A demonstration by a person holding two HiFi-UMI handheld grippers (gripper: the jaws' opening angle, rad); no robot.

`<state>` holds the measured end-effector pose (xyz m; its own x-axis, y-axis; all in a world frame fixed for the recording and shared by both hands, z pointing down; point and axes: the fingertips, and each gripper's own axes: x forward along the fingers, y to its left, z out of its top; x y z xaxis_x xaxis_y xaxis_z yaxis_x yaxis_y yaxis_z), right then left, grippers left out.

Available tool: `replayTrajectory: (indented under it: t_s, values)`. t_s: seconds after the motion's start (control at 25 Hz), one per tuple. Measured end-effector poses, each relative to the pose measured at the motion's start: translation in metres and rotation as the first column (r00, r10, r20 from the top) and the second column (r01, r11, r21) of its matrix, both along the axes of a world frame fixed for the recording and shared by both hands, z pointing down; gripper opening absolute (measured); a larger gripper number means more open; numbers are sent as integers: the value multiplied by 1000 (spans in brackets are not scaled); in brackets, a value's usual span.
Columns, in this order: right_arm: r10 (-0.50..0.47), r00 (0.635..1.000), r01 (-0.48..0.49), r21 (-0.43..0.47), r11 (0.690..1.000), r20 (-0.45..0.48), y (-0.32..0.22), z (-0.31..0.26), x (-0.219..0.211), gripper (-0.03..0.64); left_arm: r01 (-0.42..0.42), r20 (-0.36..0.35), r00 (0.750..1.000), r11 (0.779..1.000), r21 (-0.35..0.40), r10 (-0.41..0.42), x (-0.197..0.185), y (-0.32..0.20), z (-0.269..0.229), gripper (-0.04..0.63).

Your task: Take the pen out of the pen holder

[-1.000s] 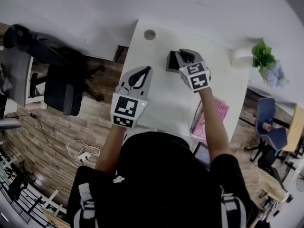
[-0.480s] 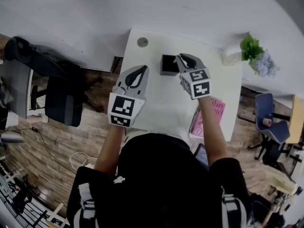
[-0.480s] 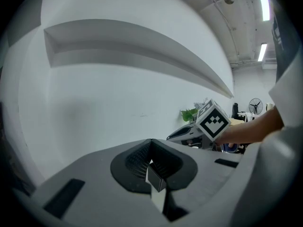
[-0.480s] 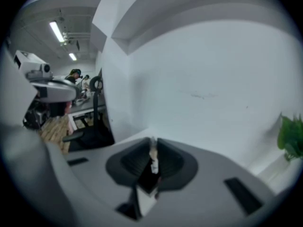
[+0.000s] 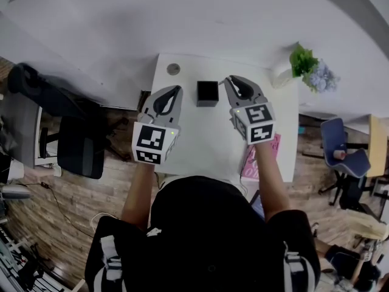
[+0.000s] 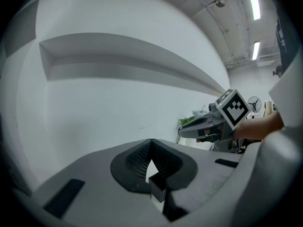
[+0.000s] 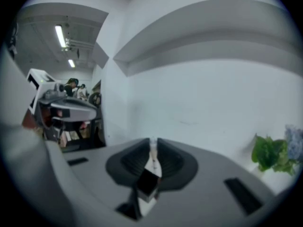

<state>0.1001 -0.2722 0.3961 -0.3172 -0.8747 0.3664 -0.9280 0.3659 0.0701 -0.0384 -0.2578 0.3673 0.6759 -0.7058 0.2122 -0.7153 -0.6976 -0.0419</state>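
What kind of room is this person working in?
Probably an office or lab workspace: a white desk stands against a plain wall, a black office chair sits beside it on wood flooring, and the desk carries a black pen holder and a potted plant.

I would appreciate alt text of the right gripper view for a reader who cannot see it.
The right gripper is shut on a thin pale pen standing up between its jaws, with the black pen holder below. The left gripper is at left, a green plant at right.
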Motion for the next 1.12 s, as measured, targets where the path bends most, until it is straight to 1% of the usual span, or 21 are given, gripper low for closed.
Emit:
replayTrajectory:
  t_s: [0.2,0.36,0.48,0.68,0.8,0.96,1.12]
  values:
    - [13,1000,-13,67,998,2,17,-37,4,72,-22,-14,1000,998,57,23,11,7,-25,20]
    - [21,1000,-22,133,991,8,30,-63,7,72,-38,-14,999,993,115,40,17,16,-48,20]
    - [35,999,-35,167,985,4,39,-75,11,72,-46,-58,997,992,120,53,21,21,-59,20]
    - [46,998,-53,200,978,39,51,-92,18,72,-17,-87,996,987,160,31,21,25,-74,20]
    - [49,997,-60,220,974,53,56,-101,21,72,-15,-85,996,985,173,30,22,26,-79,20]
    - [51,998,-59,241,969,40,60,-105,22,72,-26,-73,997,984,178,39,25,29,-80,20]
    - [52,998,-59,244,968,37,62,-104,22,72,-31,-73,996,983,180,45,27,32,-81,20]
